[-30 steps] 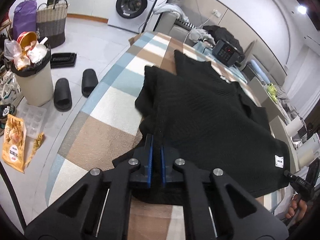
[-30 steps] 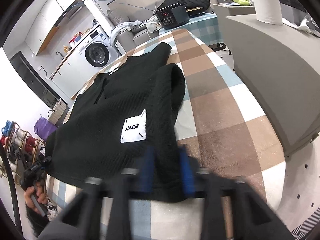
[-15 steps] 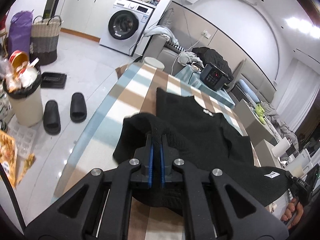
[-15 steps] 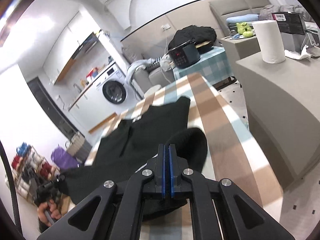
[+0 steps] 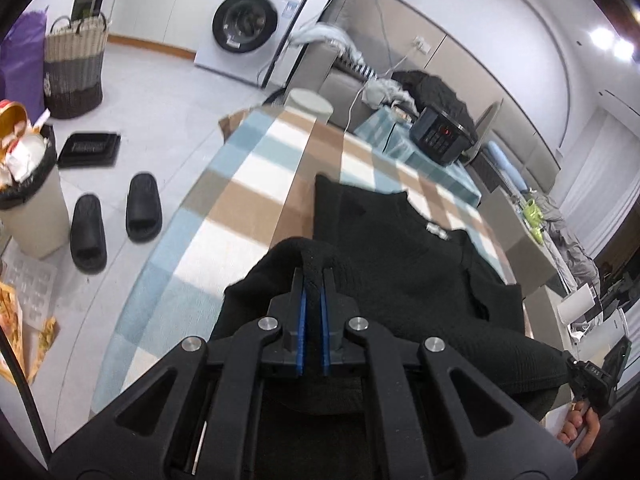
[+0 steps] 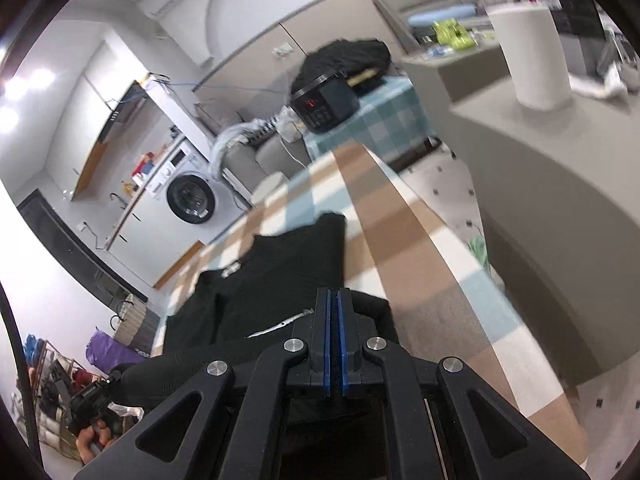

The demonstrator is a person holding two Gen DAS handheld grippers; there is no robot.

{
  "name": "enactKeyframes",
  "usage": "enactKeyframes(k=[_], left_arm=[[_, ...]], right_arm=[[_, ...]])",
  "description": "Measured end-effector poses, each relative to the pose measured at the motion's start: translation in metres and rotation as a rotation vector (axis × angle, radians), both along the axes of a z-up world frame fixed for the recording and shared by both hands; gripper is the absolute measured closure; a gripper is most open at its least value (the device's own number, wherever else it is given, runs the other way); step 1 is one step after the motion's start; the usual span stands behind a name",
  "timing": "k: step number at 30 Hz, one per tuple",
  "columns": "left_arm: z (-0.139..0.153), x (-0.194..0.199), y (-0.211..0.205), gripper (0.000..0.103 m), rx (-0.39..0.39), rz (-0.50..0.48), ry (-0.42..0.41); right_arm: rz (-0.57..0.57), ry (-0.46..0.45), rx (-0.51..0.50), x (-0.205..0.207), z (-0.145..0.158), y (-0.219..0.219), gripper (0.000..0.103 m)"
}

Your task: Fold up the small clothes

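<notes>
Black knit top (image 5: 400, 264): dark ribbed garment with a small white neck label (image 5: 436, 230), spread on the table (image 5: 248, 184), which is covered in a checked cloth of brown, pale blue and white. Far portion lies flat on the cloth; near edge is raised off the surface at two corners.

Left gripper (image 5: 313, 276): black frame, blue pads, pressed together on a bunched fold of the top's near left corner; fabric stands between the pads.

Right gripper (image 6: 333, 300): same build, pads nearly touching, pinching the near right corner of the top; a white patch on the cloth shows just left of the gripper in the right wrist view. The right gripper also appears at the lower right edge of the left wrist view, with fingers (image 5: 576, 432) of the person's hand on its handle; the left one appears likewise at the lower left of the right wrist view.

Surroundings, floor level: washing machine (image 5: 248, 20), woven basket (image 5: 76, 64), pair of black slippers (image 5: 116, 220), full waste bin (image 5: 28, 196), black tray (image 5: 90, 148).

Surroundings, beyond the table: black appliance with keypad (image 5: 440, 138) on a second, blue-checked cloth; paper towel roll (image 6: 528, 56) on a grey counter to the right.
</notes>
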State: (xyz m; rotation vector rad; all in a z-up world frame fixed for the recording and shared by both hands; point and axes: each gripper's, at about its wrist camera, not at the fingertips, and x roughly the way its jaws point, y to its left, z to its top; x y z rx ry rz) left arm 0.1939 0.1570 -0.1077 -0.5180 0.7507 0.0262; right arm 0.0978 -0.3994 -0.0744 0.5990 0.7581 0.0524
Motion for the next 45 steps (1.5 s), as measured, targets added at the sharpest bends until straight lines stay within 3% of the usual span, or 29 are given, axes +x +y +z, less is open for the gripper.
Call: enactKeyframes(k=[4, 6, 9, 11, 13, 21, 26, 30, 33, 35, 36, 37, 38, 40, 45], left_arm=[[-0.018, -0.009, 0.005, 0.099, -0.042, 0.004, 0.037], [-0.023, -0.018, 0.007, 0.093, -0.053, 0.008, 0.043], [-0.028, -0.028, 0.011, 0.077, -0.059, 0.03, 0.061], [-0.03, -0.035, 0.015, 0.06, -0.079, 0.05, 0.062], [-0.029, -0.044, 0.019, 0.05, -0.091, 0.064, 0.057], [-0.03, -0.056, 0.003, 0.05, -0.078, -0.002, 0.052], [-0.035, -0.048, -0.012, 0.05, -0.017, -0.026, 0.066], [-0.035, -0.038, -0.015, 0.05, -0.016, -0.027, 0.059], [-0.033, -0.032, -0.016, 0.069, -0.024, -0.031, 0.041], [-0.031, -0.028, -0.015, 0.094, -0.021, -0.035, 0.037], [-0.03, -0.027, -0.016, 0.097, -0.026, -0.041, 0.029], [-0.027, -0.028, -0.015, 0.099, -0.029, -0.042, 0.02], [-0.023, -0.03, -0.016, 0.1, -0.023, -0.04, 0.002], [-0.014, -0.035, -0.015, 0.101, -0.023, -0.035, -0.028], [0.012, -0.047, -0.006, 0.101, -0.061, -0.013, -0.103]], right_arm=[[-0.001, 0.074, 0.042, -0.004, -0.023, -0.006, 0.099], [0.009, 0.099, 0.056, -0.01, -0.03, -0.008, 0.094], [0.025, 0.121, 0.089, -0.017, -0.038, -0.009, 0.08], [0.045, 0.127, 0.125, -0.019, -0.044, -0.008, 0.063], [0.06, 0.119, 0.145, -0.023, -0.045, -0.005, 0.062], [0.078, 0.125, 0.151, -0.031, -0.047, 0.003, 0.06], [0.086, 0.125, 0.142, -0.032, -0.046, 0.003, 0.06], [0.079, 0.14, 0.149, -0.029, -0.05, 0.002, 0.06], [0.081, 0.142, 0.149, -0.027, -0.052, 0.003, 0.06], [0.081, 0.142, 0.146, -0.025, -0.052, 0.003, 0.06], [0.085, 0.142, 0.148, -0.024, -0.053, 0.003, 0.06], [0.093, 0.142, 0.151, -0.022, -0.053, 0.004, 0.062], [0.101, 0.142, 0.143, -0.021, -0.052, 0.006, 0.076], [0.128, 0.129, 0.119, -0.02, -0.048, 0.011, 0.094], [0.167, 0.006, 0.191, -0.027, -0.019, 0.011, 0.098]])
